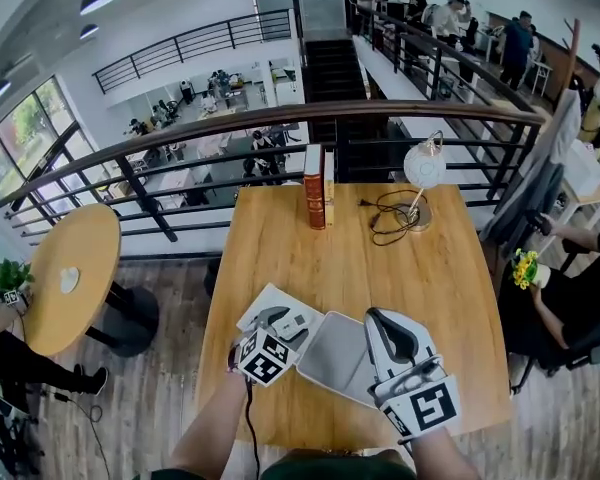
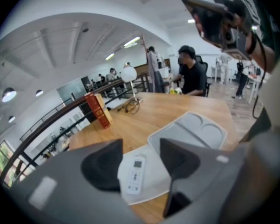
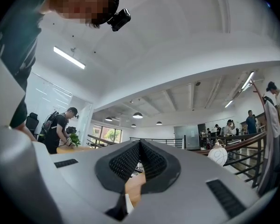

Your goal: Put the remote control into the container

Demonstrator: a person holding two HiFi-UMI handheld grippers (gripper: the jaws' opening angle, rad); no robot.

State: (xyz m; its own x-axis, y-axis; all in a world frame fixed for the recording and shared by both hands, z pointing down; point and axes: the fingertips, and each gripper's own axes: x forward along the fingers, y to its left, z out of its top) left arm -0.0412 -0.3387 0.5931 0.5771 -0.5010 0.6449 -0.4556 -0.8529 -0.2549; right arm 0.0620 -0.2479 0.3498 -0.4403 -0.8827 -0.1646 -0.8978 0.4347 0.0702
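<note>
A white remote control [image 2: 136, 175] lies flat on a white pad [image 2: 156, 183] near the table's front edge; the head view shows this remote [image 1: 294, 326] too. My left gripper [image 2: 141, 148] hovers just above and behind it, open, one jaw to either side of it without touching. Right of the pad lies the container [image 2: 191, 129], a shallow grey tray with compartments, seen also as the container [image 1: 333, 358] in the head view. My right gripper [image 1: 378, 317] is held over the tray's right edge. In its own view the right gripper [image 3: 140, 144] is shut with nothing in it, tilted upward.
Upright books [image 1: 317, 186], a white globe lamp [image 1: 423, 168] and a coiled cable [image 1: 392, 216] sit at the wooden table's [image 1: 450, 288] far end by the railing. A round side table [image 1: 70, 278] stands to the left. A seated person [image 1: 570, 308] is on the right.
</note>
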